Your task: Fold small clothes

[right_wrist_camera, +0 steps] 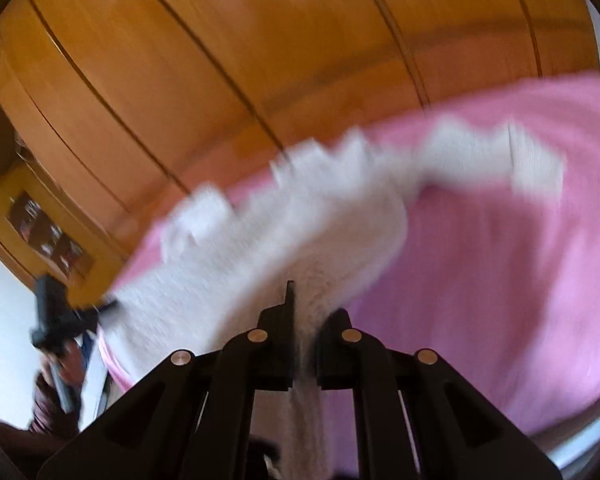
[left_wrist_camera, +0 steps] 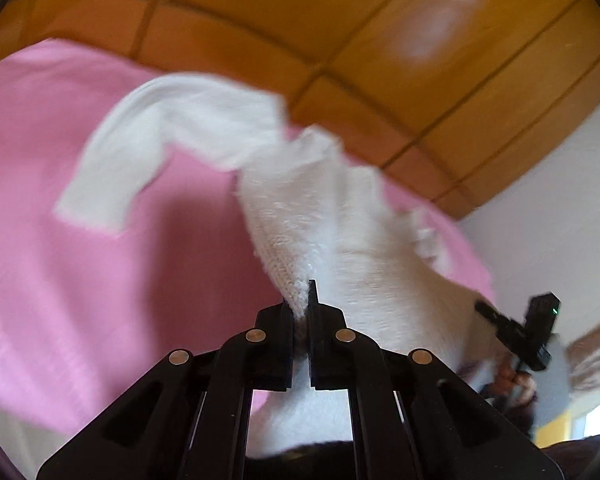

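Your left tool (left_wrist_camera: 300, 300) pinching one white knitted garment (left_wrist_camera: 320, 216) by an edge, your right tool (right_wrist_camera: 306, 304) clamped on its other edge, garment lifted over pink bedspread (left_wrist_camera: 80, 280), wooden wardrobe (right_wrist_camera: 220, 60) behind.

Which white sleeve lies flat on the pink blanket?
The long plain sleeve at the far left in the left wrist view lies flat on the pink blanket; the fluffier part nearer the claws hangs lifted.

A pink blanket (left_wrist_camera: 60, 280) covers the bed and serves as the work surface. A white knitted garment (left_wrist_camera: 204, 120) lies partly on it, one long sleeve (right_wrist_camera: 536, 168) spread flat across the pink, the near part lifted off.
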Motion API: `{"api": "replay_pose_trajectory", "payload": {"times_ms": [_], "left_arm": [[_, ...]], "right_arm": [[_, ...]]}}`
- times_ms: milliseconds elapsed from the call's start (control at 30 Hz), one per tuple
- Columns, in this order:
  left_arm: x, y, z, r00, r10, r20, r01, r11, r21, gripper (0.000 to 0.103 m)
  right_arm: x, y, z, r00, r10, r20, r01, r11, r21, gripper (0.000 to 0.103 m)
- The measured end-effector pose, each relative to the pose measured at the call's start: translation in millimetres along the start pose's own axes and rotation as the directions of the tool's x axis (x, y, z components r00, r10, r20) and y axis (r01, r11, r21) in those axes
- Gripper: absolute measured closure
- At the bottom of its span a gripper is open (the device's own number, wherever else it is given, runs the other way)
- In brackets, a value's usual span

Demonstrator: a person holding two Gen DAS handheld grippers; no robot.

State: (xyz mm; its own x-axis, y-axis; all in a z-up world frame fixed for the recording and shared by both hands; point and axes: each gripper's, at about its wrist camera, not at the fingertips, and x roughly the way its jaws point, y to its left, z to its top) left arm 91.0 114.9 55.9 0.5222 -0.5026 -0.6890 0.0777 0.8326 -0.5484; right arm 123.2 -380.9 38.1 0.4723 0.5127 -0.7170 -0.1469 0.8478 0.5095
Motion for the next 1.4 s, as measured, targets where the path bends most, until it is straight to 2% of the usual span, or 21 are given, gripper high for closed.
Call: {"api": "replay_pose_trajectory", "payload": {"times_ms": [133, 200, 267, 333, 367, 433, 500, 567, 600, 700, 833, 933, 1033, 1067, 1100, 1133, 1167, 1200, 1233, 1300, 1400], "left_arm": [[48.0, 43.6, -36.3, 0.983, 0.143, -0.117, -0.151, 0.987, -0.059, 0.099], [62.7, 56.8, -47.4, 0.983, 0.118, -0.142, -0.132, 0.987, -0.095, 0.099], [68.2, 65.1, -53.7, 0.984, 0.104, -0.143, -0.123, 0.984, -0.128, 0.080], [72.3, 69.0, -53.4, 0.986, 0.094, -0.136, -0.112, 0.986, -0.124, 0.077], [69.7, 69.9, -51.8, 0.985, 0.114, -0.127, -0.129, 0.985, -0.113, 0.077], [51.1, 76.5, -49.7, 0.989, 0.129, -0.071, -0.138, 0.980, -0.145, 0.077], [36.6, 88.5, -39.2, 0.985, 0.174, -0.001, -0.171, 0.967, -0.190, 0.077], [22.3, 101.6, -25.5, 0.963, 0.261, 0.068, -0.239, 0.943, -0.232, 0.048], [16.6, 108.6, -18.3, 0.953, 0.284, 0.104, -0.249, 0.932, -0.262, 0.042], [9.5, 128.0, 4.6, 0.935, 0.318, 0.155, -0.251, 0.905, -0.343, 0.040], [27.3, 139.9, 38.7, 0.926, 0.345, 0.152, -0.279, 0.898, -0.339, 0.037], [49.5, 158.0, 48.0, 0.927, 0.355, 0.123, -0.288, 0.881, -0.375, 0.037], [76.0, 164.1, 66.3, 0.904, 0.414, 0.110, -0.343, 0.853, -0.394, 0.037], [72.2, 164.8, 67.8, 0.892, 0.436, 0.118, -0.368, 0.854, -0.368, 0.052], [77.1, 160.0, 74.5, 0.881, 0.457, 0.119, -0.400, 0.857, -0.325, 0.076], [84.3, 157.6, 85.1, 0.885, 0.456, 0.100, -0.415, 0.867, -0.276, 0.094], [83.1, 159.1, 92.9, 0.875, 0.474, 0.098, -0.434, 0.859, -0.271, 0.094], [76.4, 161.4, 100.0, 0.853, 0.510, 0.111, -0.469, 0.843, -0.263, 0.094], [64.6, 166.1, 109.0, 0.815, 0.563, 0.134, -0.521, 0.815, -0.254, 0.094], [38.1, 184.0, 121.7, 0.763, 0.629, 0.149, -0.578, 0.767, -0.279, 0.094], [-12.6, 219.7, 136.5, 0.627, 0.765, 0.145, -0.698, 0.635, -0.331, 0.095]], "right_arm": [[44.0, -26.8, -46.8, 0.982, -0.108, -0.156, 0.117, 0.992, 0.045, 0.097], [46.8, -32.9, -54.5, 0.979, -0.107, -0.176, 0.119, 0.991, 0.059, 0.097], [43.3, -28.5, -50.8, 0.978, -0.130, -0.161, 0.136, 0.990, 0.030, 0.097], [40.3, -18.3, -39.5, 0.971, -0.204, -0.128, 0.202, 0.979, -0.032, 0.096], [38.3, -13.9, -36.9, 0.968, -0.224, -0.111, 0.220, 0.974, -0.045, 0.089], [29.7, 0.9, -22.0, 0.963, -0.269, -0.012, 0.267, 0.961, -0.067, 0.059], [28.6, 18.3, -9.2, 0.970, -0.237, 0.046, 0.240, 0.966, -0.091, 0.052], [37.3, 30.4, -3.9, 0.978, -0.203, 0.049, 0.207, 0.972, -0.111, 0.048], [49.2, 40.9, -2.1, 0.981, -0.187, 0.045, 0.191, 0.974, -0.122, 0.043], [89.0, 72.3, -4.0, 0.989, -0.149, 0.006, 0.148, 0.975, -0.168, 0.042], [128.3, 95.3, -11.7, 0.993, -0.109, -0.050, 0.098, 0.978, -0.184, 0.042], [151.6, 110.9, -19.0, 0.990, -0.116, -0.080, 0.094, 0.967, -0.235, 0.042], [164.9, 112.5, -23.9, 0.987, -0.134, -0.084, 0.108, 0.960, -0.258, 0.035], [168.6, 112.9, -24.7, 0.987, -0.140, -0.082, 0.114, 0.958, -0.263, 0.034], [170.3, 113.2, -25.2, 0.986, -0.143, -0.080, 0.117, 0.956, -0.267, 0.032], [172.5, 113.9, -25.7, 0.986, -0.145, -0.078, 0.119, 0.955, -0.272, 0.032], [174.0, 114.1, -25.3, 0.986, -0.147, -0.076, 0.120, 0.953, -0.278, 0.030], [175.6, 114.6, -24.9, 0.986, -0.146, -0.075, 0.119, 0.950, -0.287, 0.027], [174.7, 113.5, -25.4, 0.986, -0.147, -0.074, 0.119, 0.948, -0.297, 0.026], [179.2, 114.1, -25.8, 0.986, -0.152, -0.065, 0.124, 0.942, -0.312, 0.024], [184.7, 114.7, -24.4, 0.987, -0.152, -0.053, 0.127, 0.938, -0.323, 0.021]]}}
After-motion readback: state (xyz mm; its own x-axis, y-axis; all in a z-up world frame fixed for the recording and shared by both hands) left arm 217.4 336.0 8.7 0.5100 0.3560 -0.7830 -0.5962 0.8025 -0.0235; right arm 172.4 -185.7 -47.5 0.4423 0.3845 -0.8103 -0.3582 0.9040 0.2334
